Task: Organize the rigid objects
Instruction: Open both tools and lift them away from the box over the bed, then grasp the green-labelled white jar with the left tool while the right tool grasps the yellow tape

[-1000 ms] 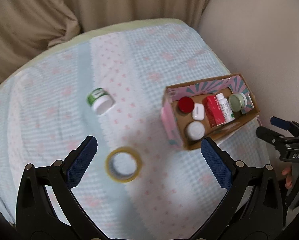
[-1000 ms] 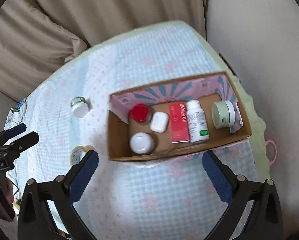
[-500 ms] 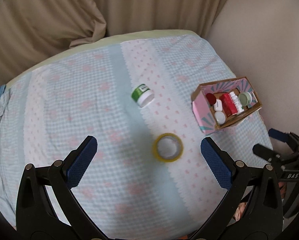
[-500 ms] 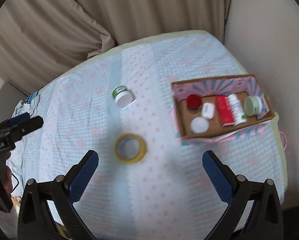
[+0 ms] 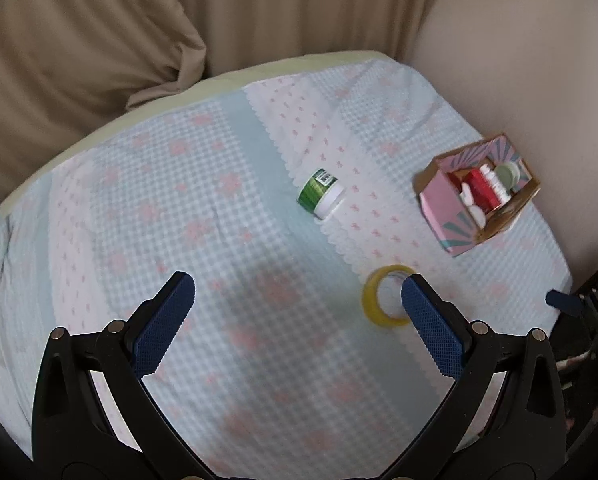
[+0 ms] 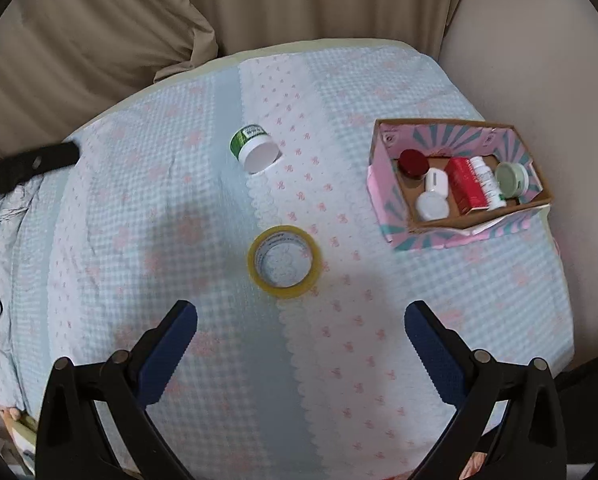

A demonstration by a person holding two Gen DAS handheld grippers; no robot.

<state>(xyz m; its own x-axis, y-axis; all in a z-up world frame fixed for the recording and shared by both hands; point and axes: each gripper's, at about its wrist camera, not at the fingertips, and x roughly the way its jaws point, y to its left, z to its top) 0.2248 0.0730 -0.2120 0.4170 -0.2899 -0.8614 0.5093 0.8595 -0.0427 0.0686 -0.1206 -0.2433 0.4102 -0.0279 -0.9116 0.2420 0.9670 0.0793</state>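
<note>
A yellow tape roll (image 6: 285, 261) lies flat on the checked cloth just ahead of my right gripper (image 6: 301, 336), which is open and empty. The roll also shows in the left wrist view (image 5: 385, 300), beside the right finger of my open, empty left gripper (image 5: 297, 308). A green jar with a white lid (image 6: 254, 148) lies on its side further back; it shows in the left wrist view too (image 5: 321, 195). A pink cardboard box (image 6: 391, 224) at the right holds several small containers. It appears in the left wrist view as well (image 5: 439, 206).
The table is round, covered with a blue and pink cloth (image 6: 139, 240). Beige curtains (image 6: 139, 20) hang behind it and a wall (image 6: 539, 60) stands at the right. The left gripper shows at the left edge of the right wrist view (image 6: 27, 164).
Both grippers have pulled back and swung left from the box. The box now sits far right in both views, and the tape roll and jar have come toward the middle.
</note>
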